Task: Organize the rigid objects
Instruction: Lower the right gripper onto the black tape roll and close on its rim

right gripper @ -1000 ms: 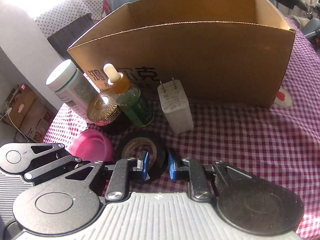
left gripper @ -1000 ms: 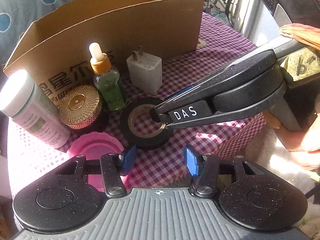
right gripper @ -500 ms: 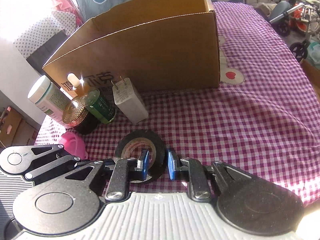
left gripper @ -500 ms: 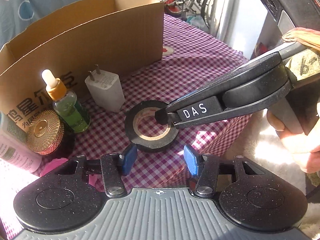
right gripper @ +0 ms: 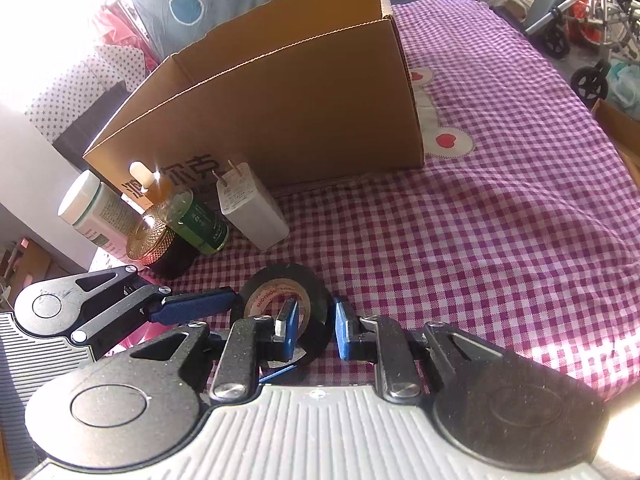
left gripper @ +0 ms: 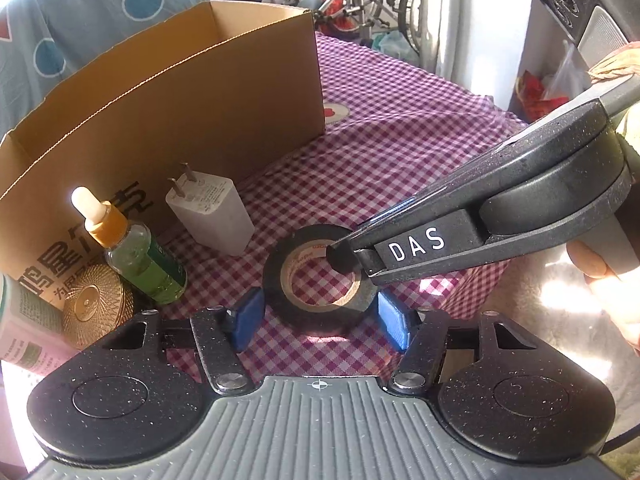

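A black tape roll lies on the purple checked cloth, close in front of both cameras. My right gripper reaches in from the right in the left wrist view and is shut on the roll's wall, one pad inside the hole and one outside. My left gripper has its jaws opening, with a blue pad on either side of the roll; the pads are not pressing on it. An open cardboard box stands behind.
A white charger, a green dropper bottle, a gold-lidded jar and a white bottle stand in a row before the box. A hand holds the right gripper. The cloth drops off at the right.
The right gripper has drawn the tape roll away from the jar and bottles, still gripping its wall. The left jaws have widened and now flank the roll.
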A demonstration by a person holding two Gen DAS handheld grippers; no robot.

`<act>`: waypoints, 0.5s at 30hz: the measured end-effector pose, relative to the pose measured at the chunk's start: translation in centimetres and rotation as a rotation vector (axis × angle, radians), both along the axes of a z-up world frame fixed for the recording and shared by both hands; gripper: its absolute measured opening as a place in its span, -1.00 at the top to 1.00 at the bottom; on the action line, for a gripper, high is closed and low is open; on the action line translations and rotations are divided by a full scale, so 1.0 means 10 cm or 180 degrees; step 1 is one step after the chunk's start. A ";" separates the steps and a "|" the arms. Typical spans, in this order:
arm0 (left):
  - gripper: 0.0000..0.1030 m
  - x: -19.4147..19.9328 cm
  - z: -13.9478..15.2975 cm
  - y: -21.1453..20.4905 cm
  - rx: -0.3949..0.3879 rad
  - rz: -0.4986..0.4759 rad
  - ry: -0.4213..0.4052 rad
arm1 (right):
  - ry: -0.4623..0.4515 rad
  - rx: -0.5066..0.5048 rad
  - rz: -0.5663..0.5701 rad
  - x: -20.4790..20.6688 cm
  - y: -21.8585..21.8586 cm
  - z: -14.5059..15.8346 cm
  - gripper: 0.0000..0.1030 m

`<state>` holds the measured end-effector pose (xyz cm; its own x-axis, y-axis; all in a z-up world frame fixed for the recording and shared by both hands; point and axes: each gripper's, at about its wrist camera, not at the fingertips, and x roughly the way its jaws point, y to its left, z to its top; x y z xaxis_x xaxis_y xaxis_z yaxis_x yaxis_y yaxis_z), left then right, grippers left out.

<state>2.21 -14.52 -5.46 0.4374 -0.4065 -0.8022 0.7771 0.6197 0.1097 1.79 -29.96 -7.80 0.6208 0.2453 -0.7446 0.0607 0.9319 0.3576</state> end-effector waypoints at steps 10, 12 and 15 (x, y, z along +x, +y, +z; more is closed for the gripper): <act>-0.27 0.06 -0.01 -0.04 -0.0044 0.0035 0.0028 | -0.0042 0.0049 0.0001 -0.02 0.00 -0.01 0.59; -0.28 0.06 -0.02 -0.05 -0.0059 0.0045 0.0018 | -0.0046 0.0055 0.0007 -0.02 0.00 -0.01 0.59; -0.27 0.06 -0.01 -0.05 -0.0073 0.0062 0.0010 | -0.0054 0.0029 0.0030 -0.02 0.02 0.00 0.58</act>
